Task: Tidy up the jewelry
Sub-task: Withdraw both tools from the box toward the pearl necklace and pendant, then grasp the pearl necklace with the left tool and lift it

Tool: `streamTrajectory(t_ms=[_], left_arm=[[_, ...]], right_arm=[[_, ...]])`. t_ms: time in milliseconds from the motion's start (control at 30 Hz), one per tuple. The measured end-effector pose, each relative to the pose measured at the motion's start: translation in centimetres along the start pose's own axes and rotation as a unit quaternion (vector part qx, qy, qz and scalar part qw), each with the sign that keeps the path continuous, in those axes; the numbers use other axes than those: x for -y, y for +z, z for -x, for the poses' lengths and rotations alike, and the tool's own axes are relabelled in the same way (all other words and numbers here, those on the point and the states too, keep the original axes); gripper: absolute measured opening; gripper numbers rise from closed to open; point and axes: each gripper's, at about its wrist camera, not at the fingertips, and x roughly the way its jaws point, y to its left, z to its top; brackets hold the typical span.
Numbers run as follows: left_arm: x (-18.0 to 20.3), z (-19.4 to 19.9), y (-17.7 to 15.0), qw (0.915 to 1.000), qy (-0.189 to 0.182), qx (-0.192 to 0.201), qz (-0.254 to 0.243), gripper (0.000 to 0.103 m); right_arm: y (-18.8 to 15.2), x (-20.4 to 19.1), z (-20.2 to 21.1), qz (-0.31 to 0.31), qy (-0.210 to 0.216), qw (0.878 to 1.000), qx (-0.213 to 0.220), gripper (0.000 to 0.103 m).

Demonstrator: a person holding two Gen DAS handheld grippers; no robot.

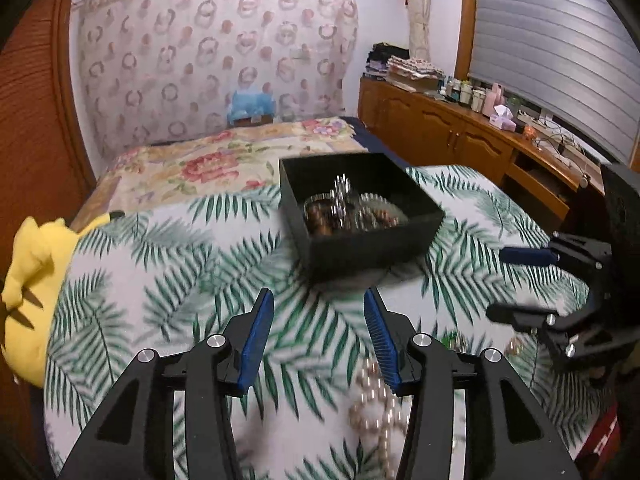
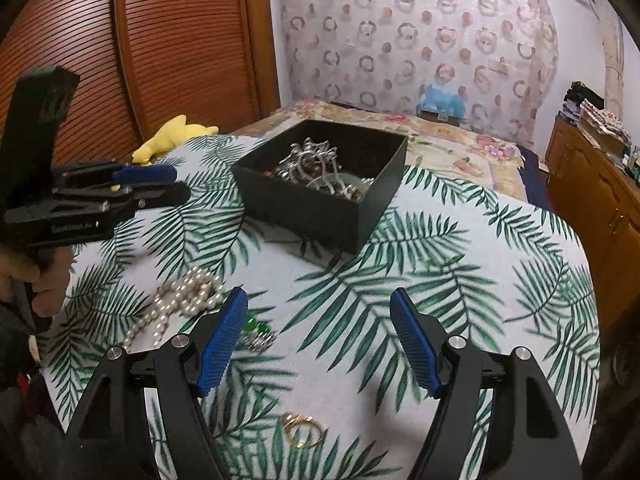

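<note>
- My left claw (image 1: pixel 318 300) and my right claw (image 2: pixel 318 300) both hover spread apart, empty.
- The loose strand of cream pearl beads (image 2: pixel 180 300) lies on the palm-leaf cloth (image 2: pixel 460 280), near the square black box of silvery chains (image 2: pixel 320 184).
- I judge it light, limp and slippery: pinch a bunched loop.
- A thin gold ring (image 2: pixel 302 430) lies nearest my right claw.

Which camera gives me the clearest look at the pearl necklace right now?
The right wrist view: the pearl necklace lies in full sight on the leaf-print cloth. In the left wrist view it is blurred and partly hidden behind the left gripper's fingers.
</note>
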Motion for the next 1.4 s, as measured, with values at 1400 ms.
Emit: streamTrajectory(t_ms=[1400], left_arm=[[2.5, 2.2, -3.7, 0.9986, -0.041, -0.020, -0.029, 0.007]], right_arm=[[-2.1, -2.6, -0.2, 0.027, 0.013, 0.999, -0.031, 0.059]])
